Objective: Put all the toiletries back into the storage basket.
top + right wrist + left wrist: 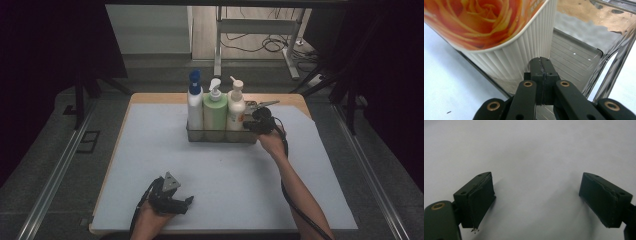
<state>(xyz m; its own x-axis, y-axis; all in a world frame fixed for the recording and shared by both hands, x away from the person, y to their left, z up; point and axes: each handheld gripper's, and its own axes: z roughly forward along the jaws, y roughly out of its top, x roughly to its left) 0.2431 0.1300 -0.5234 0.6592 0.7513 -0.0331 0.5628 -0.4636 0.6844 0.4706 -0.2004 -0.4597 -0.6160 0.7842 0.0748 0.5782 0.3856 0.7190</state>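
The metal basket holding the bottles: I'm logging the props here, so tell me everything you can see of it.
The metal basket is a low, shiny rectangular tray with a thin rim and a slatted floor that reflects its surroundings. It stands upright on the pale mat at the far middle of the table. Three pump bottles stand in a row inside: blue-capped white, green and cream with an orange rose label. The space at its right end is free. The right gripper, jaws together, sits at that end's wall.
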